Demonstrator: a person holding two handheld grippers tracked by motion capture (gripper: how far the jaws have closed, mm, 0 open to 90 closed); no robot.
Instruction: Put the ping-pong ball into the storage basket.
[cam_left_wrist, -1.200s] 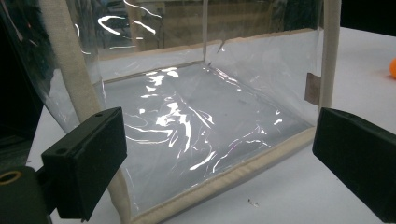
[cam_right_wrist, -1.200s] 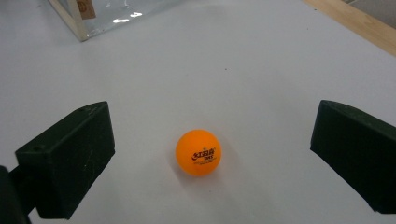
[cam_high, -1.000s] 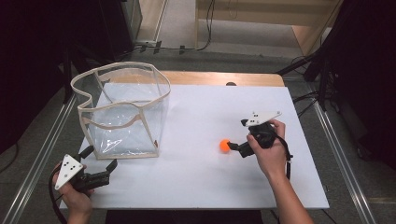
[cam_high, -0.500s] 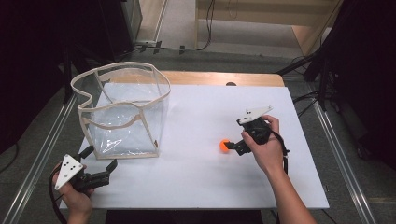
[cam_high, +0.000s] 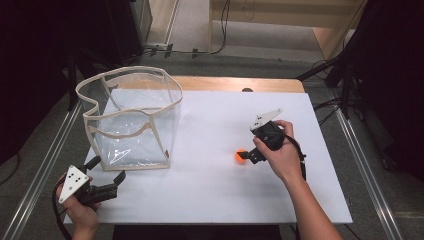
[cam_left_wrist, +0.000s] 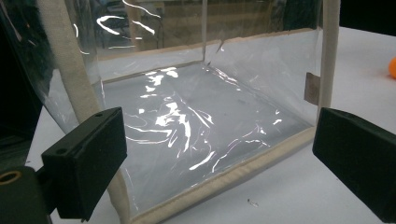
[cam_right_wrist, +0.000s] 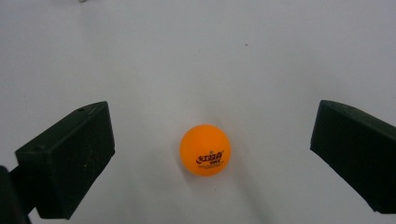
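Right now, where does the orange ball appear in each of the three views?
High view: the orange ball lies on the white table, right of centre, just in front of the right hand-held gripper.
Left gripper view: a sliver of it at the right edge, past the clear bag.
Right gripper view: low centre, between the open jaws.
Shared landmark: the white table.

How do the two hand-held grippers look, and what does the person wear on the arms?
Both the left hand-held gripper and the right hand-held gripper are black, with two blocky rectangular jaws. Each carries a pale three-cornered plate on top with small dark dots, and a black cable trails from each. The forearms are bare, with no sleeves visible.
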